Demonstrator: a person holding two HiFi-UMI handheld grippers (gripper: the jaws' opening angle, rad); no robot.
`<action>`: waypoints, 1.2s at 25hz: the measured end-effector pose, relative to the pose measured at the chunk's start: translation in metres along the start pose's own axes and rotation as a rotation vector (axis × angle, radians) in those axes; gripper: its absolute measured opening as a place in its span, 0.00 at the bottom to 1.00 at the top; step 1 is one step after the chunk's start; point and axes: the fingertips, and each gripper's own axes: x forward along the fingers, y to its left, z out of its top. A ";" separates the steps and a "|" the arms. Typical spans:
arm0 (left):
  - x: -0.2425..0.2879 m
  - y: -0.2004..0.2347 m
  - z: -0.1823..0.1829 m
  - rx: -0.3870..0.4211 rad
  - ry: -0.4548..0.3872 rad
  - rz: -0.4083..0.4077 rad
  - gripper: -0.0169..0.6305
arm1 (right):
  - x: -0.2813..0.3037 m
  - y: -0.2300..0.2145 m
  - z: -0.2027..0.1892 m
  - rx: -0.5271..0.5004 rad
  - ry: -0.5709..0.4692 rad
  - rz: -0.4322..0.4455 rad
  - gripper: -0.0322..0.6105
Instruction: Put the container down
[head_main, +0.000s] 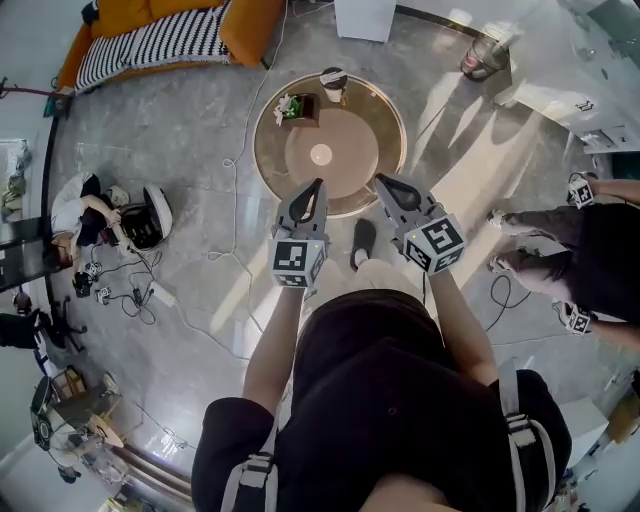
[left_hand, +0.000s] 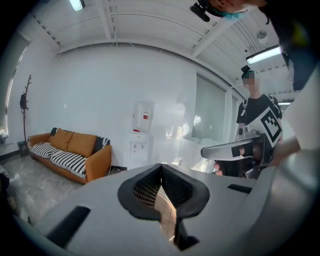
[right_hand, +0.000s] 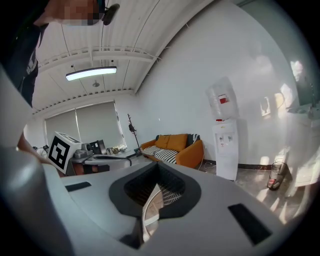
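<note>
1. Nearest is the person in a black top (head_main: 400, 390) with grey straps over the shoulders. Both arms reach forward, and each hand holds a gripper.
2. The person's dark shoe (head_main: 363, 240) is planted on the pale grey marble floor (head_main: 200, 140), showing between the two grippers.
3. The left gripper (head_main: 320, 186) is grey with a square-marker cube at its back. Its black ribbed fingers (left_hand: 147, 189) are pressed together at the tips with nothing between them.
4. The right gripper (head_main: 381, 181), just beside it and of the same make, also has its fingers closed tip to tip, and they are empty.
5. Both grippers point away from the person toward a round brown glass tabletop with a gold rim (head_main: 365, 165). Seen from above, their tips lie over its near edge.
6. The small square brown container (head_main: 295, 108), with something green inside, stands on the far-left part of that tabletop near the rim. It is well apart from both grippers, and neither touches it.
7. A white cup with a dark top (head_main: 333, 82) stands at the far rim, near the container on its right and not touching it.
8. A thin white cable (head_main: 232, 165) trails over the floor left of the table.
9. Farther back, an orange sofa with a black-and-white striped cushion (head_main: 245, 25) sits by the wall, and a white water dispenser (right_hand: 225, 145) stands to its right.
10. Off to the right stands another person in black clothes (head_main: 600, 250), who also holds marker-cube grippers.
</note>
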 end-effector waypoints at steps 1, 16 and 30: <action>-0.006 0.000 0.001 0.000 0.003 -0.004 0.06 | -0.002 0.004 0.000 0.001 -0.002 -0.008 0.05; -0.152 -0.007 -0.016 0.016 -0.001 -0.143 0.06 | -0.060 0.147 -0.020 -0.028 -0.049 -0.142 0.05; -0.266 -0.018 -0.016 -0.008 0.014 -0.203 0.06 | -0.111 0.258 -0.016 -0.069 -0.094 -0.181 0.05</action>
